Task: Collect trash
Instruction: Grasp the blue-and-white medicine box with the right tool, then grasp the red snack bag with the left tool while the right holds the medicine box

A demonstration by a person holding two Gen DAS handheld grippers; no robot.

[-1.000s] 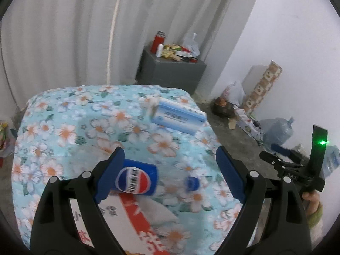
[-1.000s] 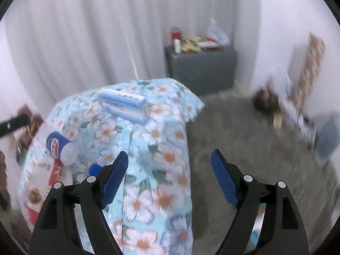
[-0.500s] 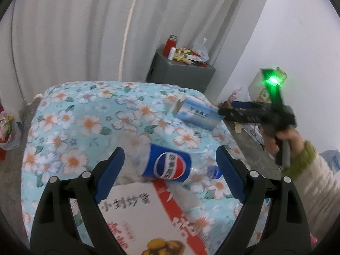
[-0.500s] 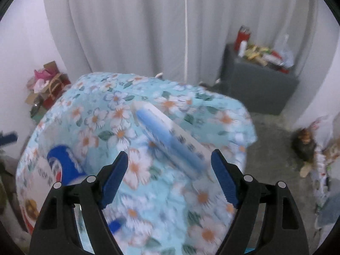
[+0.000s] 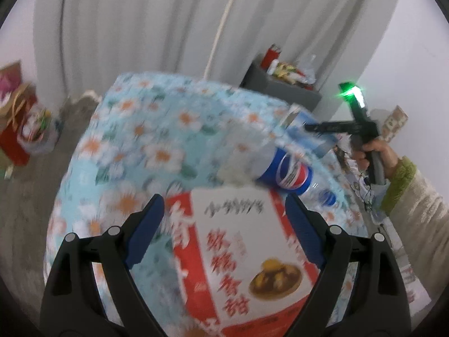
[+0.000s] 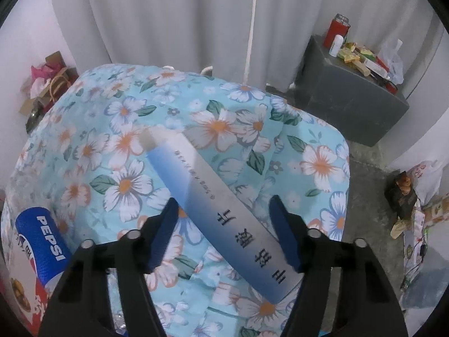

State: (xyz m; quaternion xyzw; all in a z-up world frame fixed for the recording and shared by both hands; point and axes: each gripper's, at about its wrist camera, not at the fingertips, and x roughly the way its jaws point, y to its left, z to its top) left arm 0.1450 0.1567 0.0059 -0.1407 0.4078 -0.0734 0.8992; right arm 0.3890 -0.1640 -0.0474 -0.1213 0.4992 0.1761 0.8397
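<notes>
My right tool (image 6: 224, 231) was closing around the blue-white box (image 6: 221, 213); left tool (image 5: 224, 230), spread, straddled the red-white carton (image 5: 244, 255).

The right gripper (image 6: 224, 230) points down at a tabletop covered by a light blue flowered cloth (image 6: 224, 118). A long blue and white carton (image 6: 224, 210) with printed characters lies slantwise on the cloth and runs between the blue jaws, which are closing; whether the pads touch it cannot be told. At the lower left lies a Pepsi bottle (image 6: 42, 236) beside a red and white box (image 6: 25, 300). Behind, white curtains hang, and a grey cabinet (image 6: 345, 104) carries a red can (image 6: 338, 32) and packets.
</notes>
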